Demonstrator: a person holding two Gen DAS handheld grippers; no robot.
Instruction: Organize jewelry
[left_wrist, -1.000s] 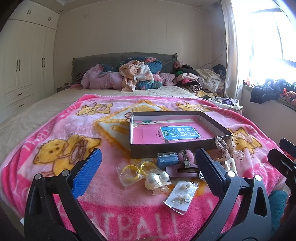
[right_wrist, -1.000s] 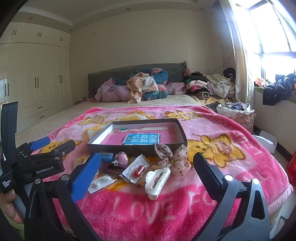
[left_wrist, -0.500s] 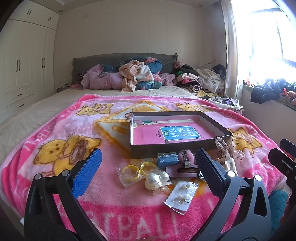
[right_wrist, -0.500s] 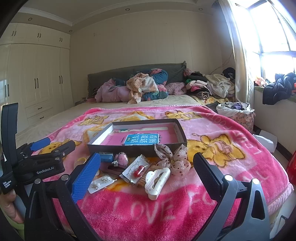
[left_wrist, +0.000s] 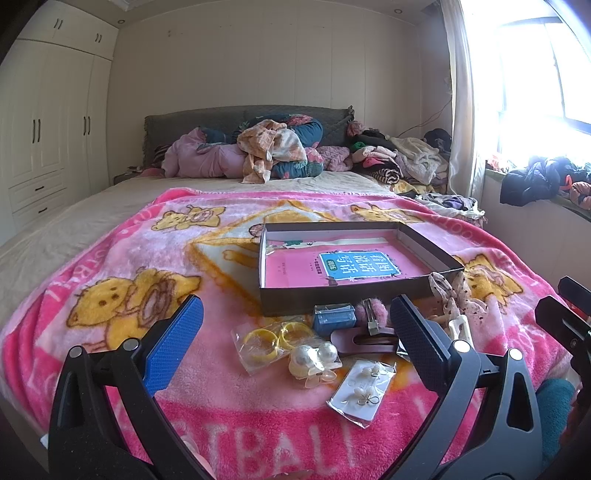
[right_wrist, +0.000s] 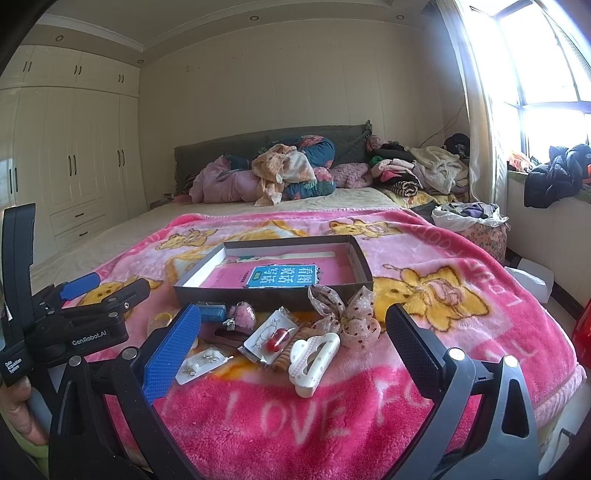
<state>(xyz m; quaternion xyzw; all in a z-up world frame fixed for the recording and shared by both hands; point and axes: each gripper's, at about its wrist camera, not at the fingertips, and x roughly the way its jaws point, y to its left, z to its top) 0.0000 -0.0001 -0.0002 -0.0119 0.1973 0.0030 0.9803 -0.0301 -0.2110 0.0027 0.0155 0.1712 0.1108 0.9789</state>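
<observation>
A shallow dark box with a pink book inside lies on the pink blanket; in the right wrist view the box sits ahead. In front of it lie jewelry pieces: bagged yellow bangles, a pearl clip, an earring card, a blue case, a pink pompom clip, a mauve hair claw. The right wrist view adds a white hair claw, a lace bow and a bagged red pendant. My left gripper is open above the pile. My right gripper is open, empty.
The pink blanket covers the bed's near end. Piled clothes lie at the headboard, more clothes on the right. White wardrobes line the left wall. A hand holds the left gripper's handle. A window sill runs right.
</observation>
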